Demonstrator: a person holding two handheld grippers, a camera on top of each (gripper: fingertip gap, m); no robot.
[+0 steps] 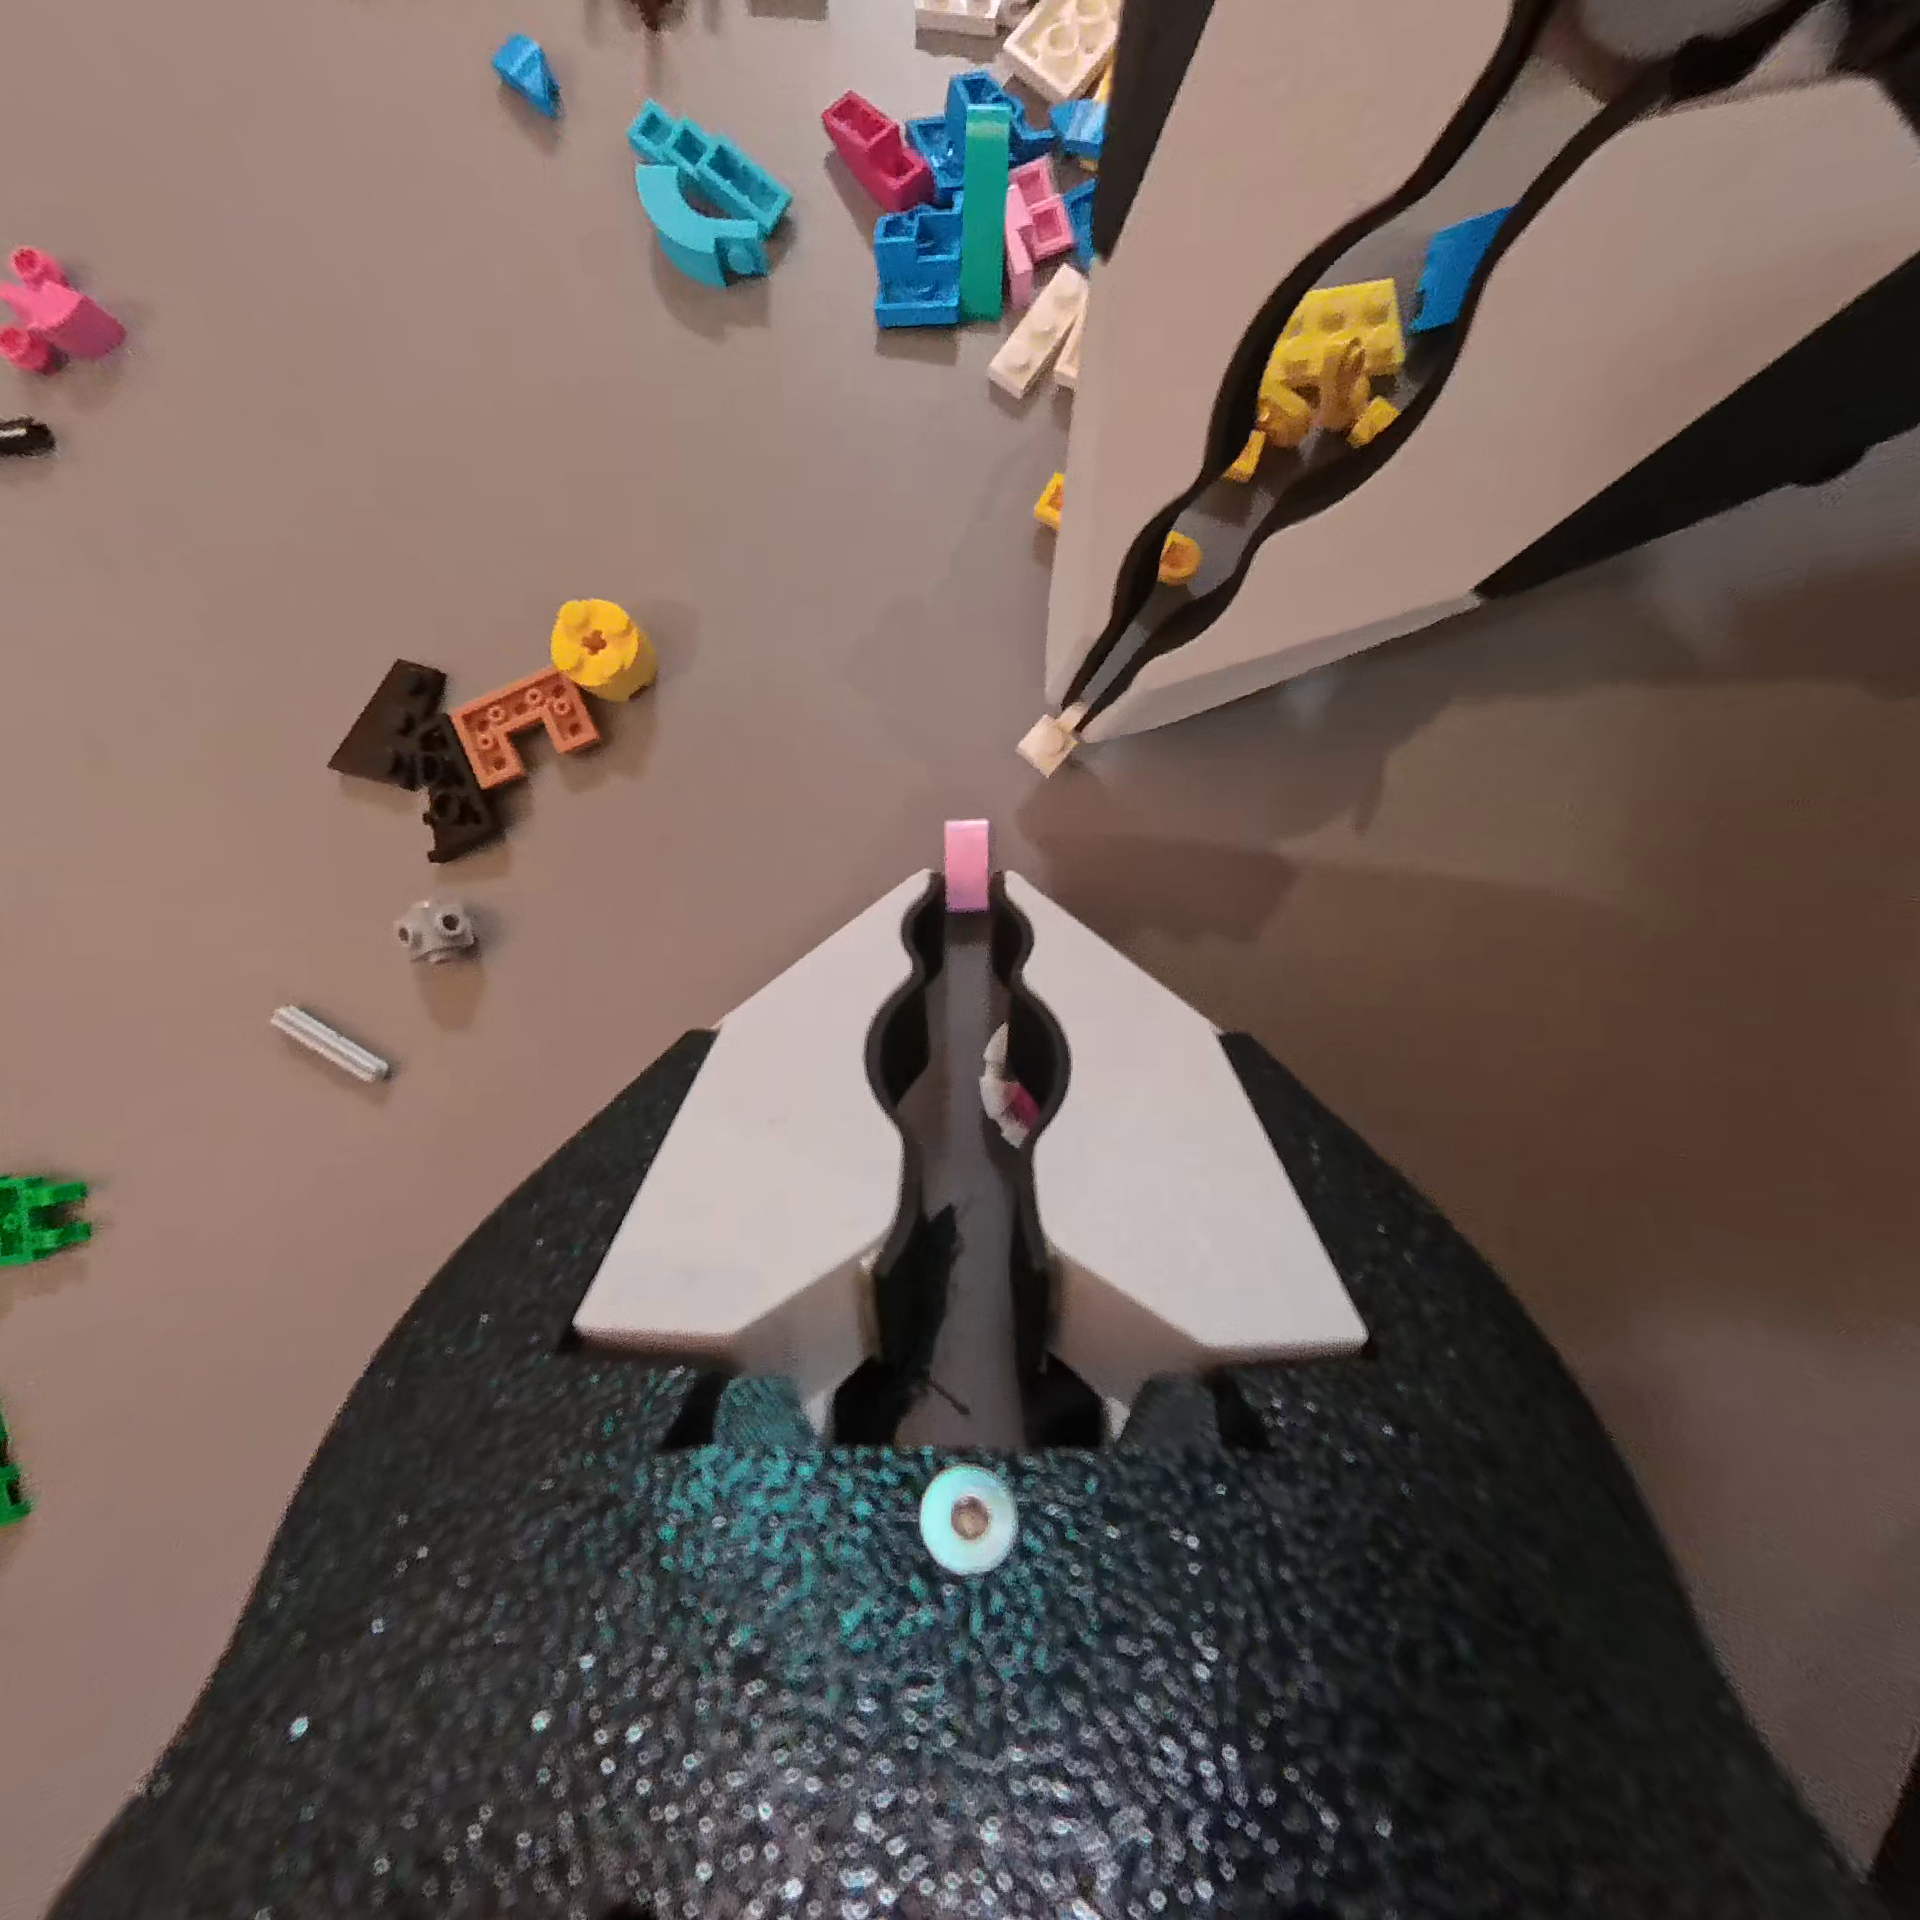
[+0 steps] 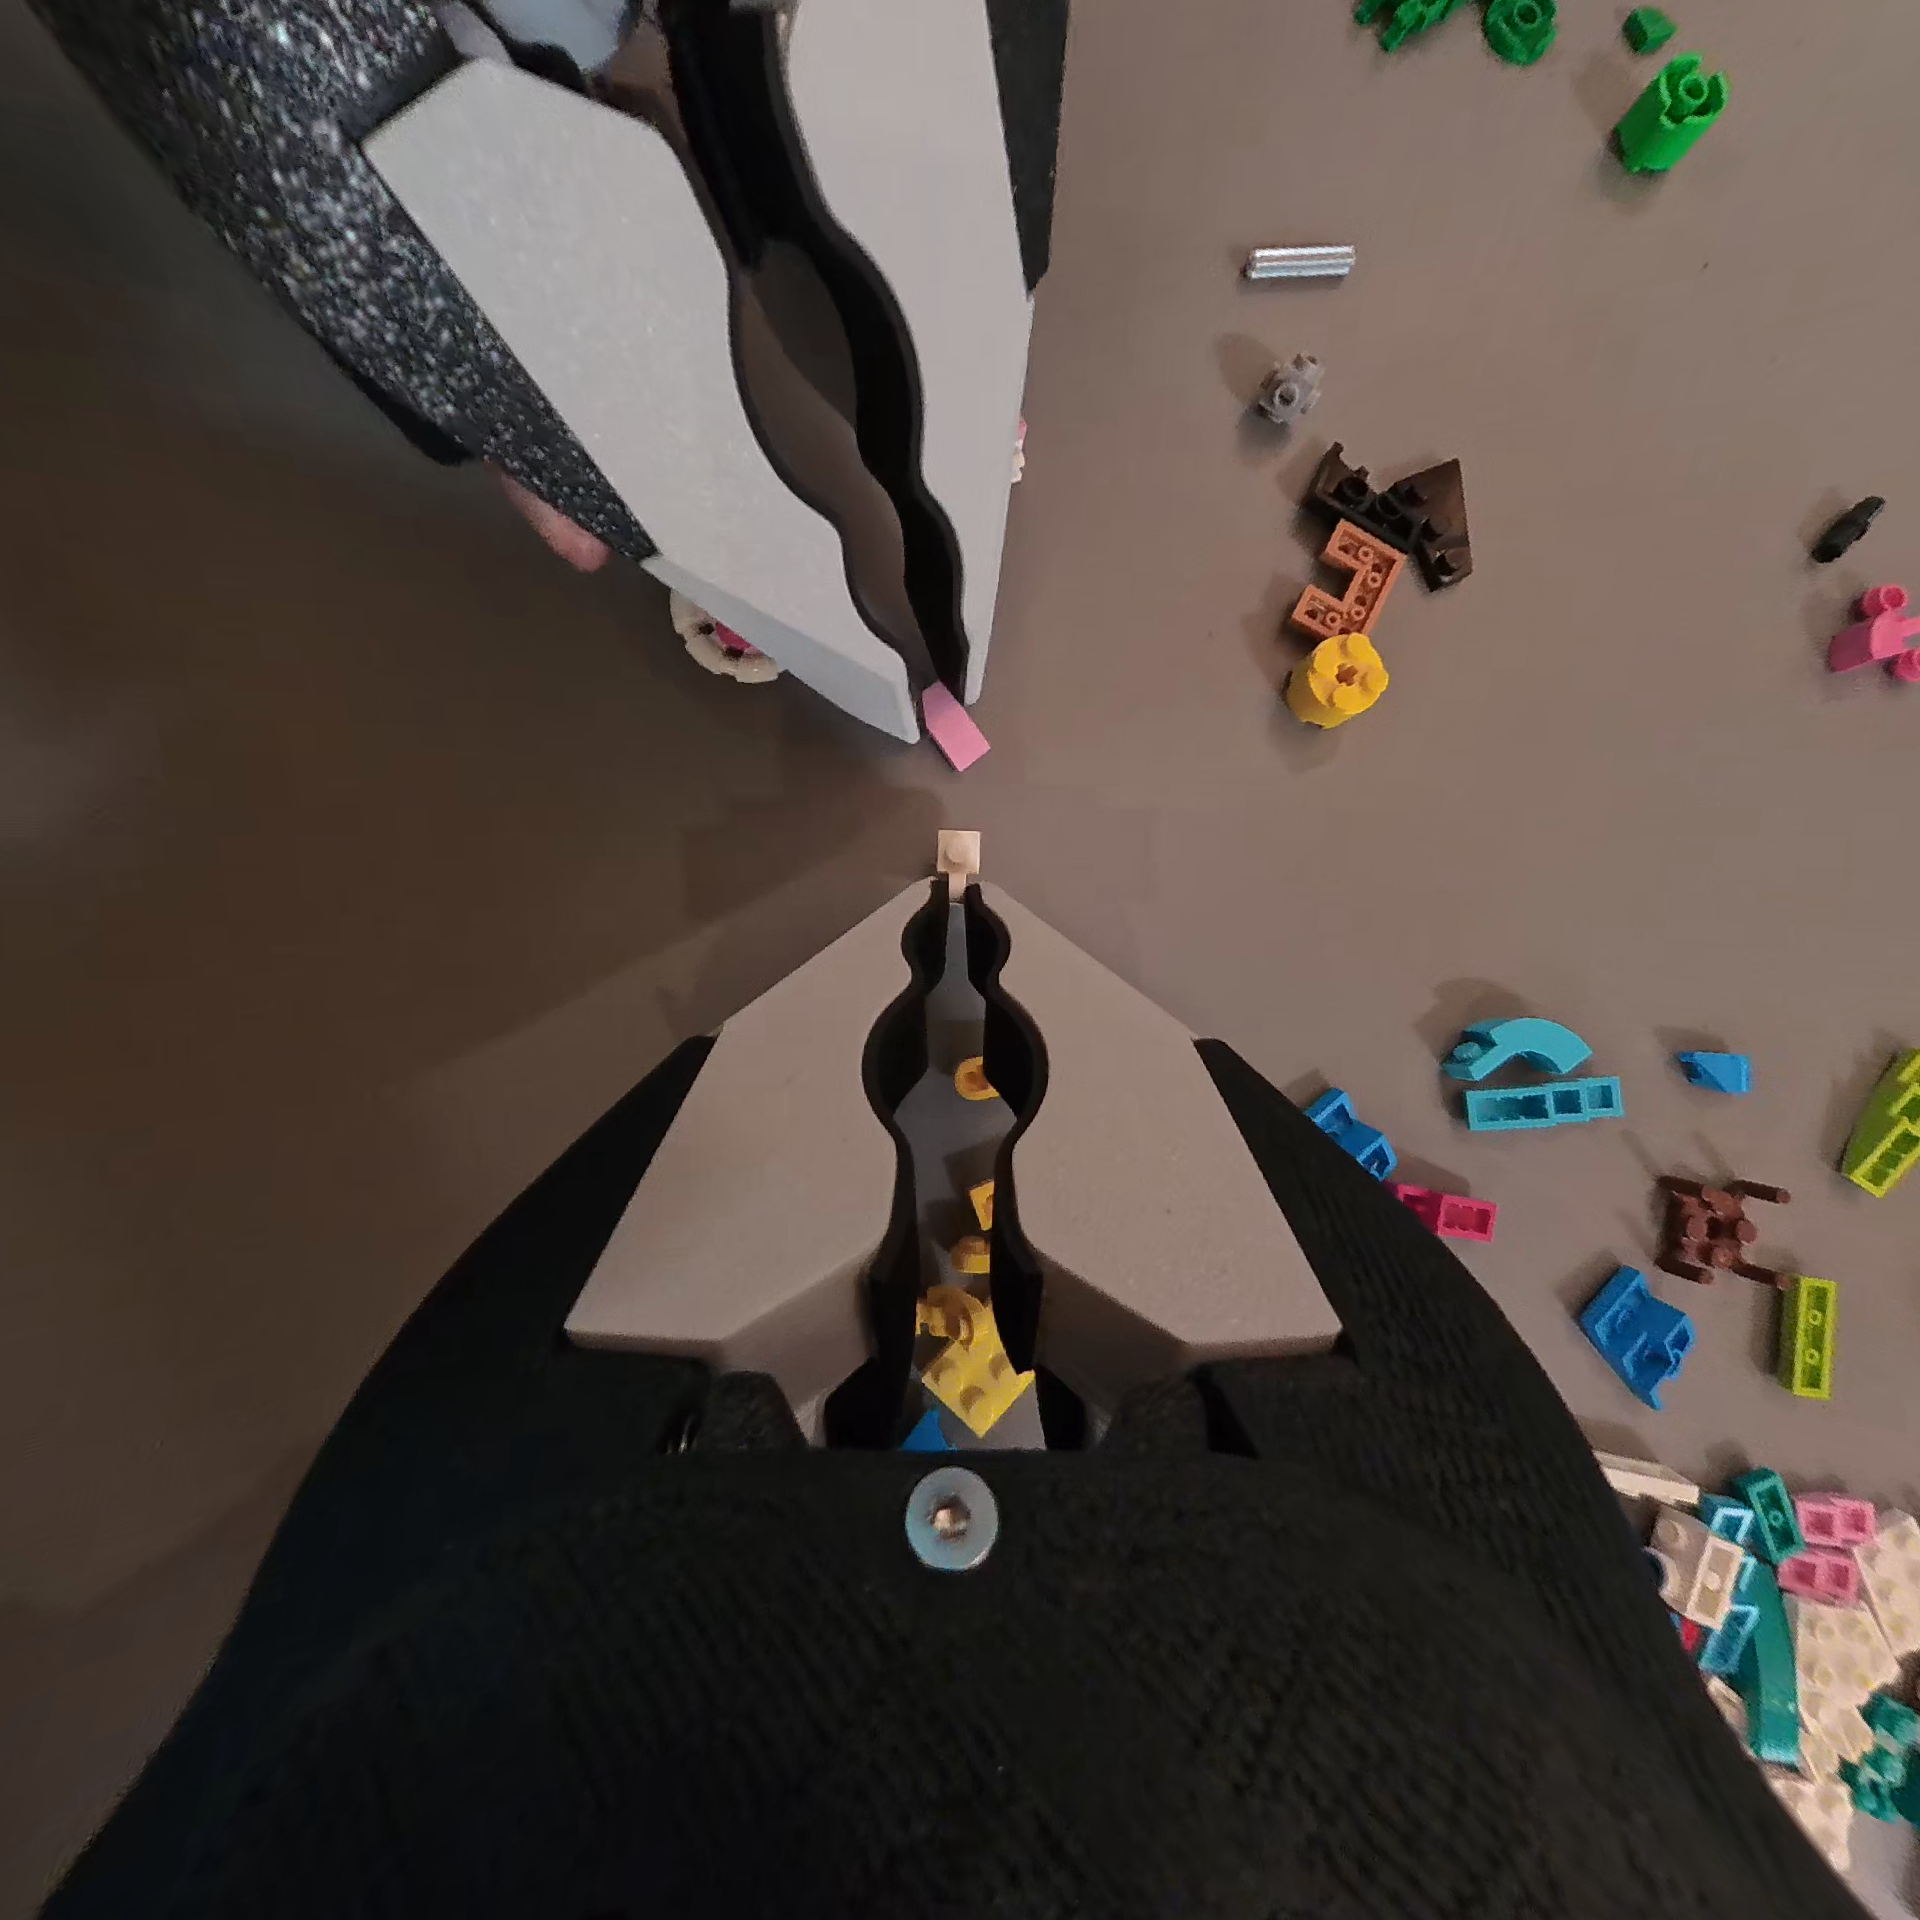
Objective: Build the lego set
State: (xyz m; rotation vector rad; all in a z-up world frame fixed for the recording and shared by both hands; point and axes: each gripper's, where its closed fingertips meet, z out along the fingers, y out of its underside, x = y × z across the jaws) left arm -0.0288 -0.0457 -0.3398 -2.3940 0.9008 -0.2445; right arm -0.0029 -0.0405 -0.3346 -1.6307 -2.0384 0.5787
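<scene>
The left claw is closed on a small pink tile, pinched at its very tips so that most of the piece sticks out beyond them. The right claw is closed on a tiny cream one-stud plate, stud facing the camera in the right wrist view. The two claws point toward each other above the grey-brown tabletop, the pink tile and the cream plate near one another but apart, with a gap of bare tabletop showing between them.

In the left wrist view the right claw comes in from the far right, and loose bricks lie scattered beyond. To the left sit a yellow round brick, an orange L-shaped plate touching it, and dark brown wedge plates touching the orange one. Nearer lie a small grey studded piece and a light grey axle. Far off are a turquoise arch brick with a turquoise long brick beside it, and a heap of blue, magenta, green and white pieces. Yellow pieces show through the gap between the right claw's fingers. At the left edge lie a pink piece and green pieces.

In the right wrist view a small white wheel with a pink centre lies on the tabletop partly under the left claw.
</scene>
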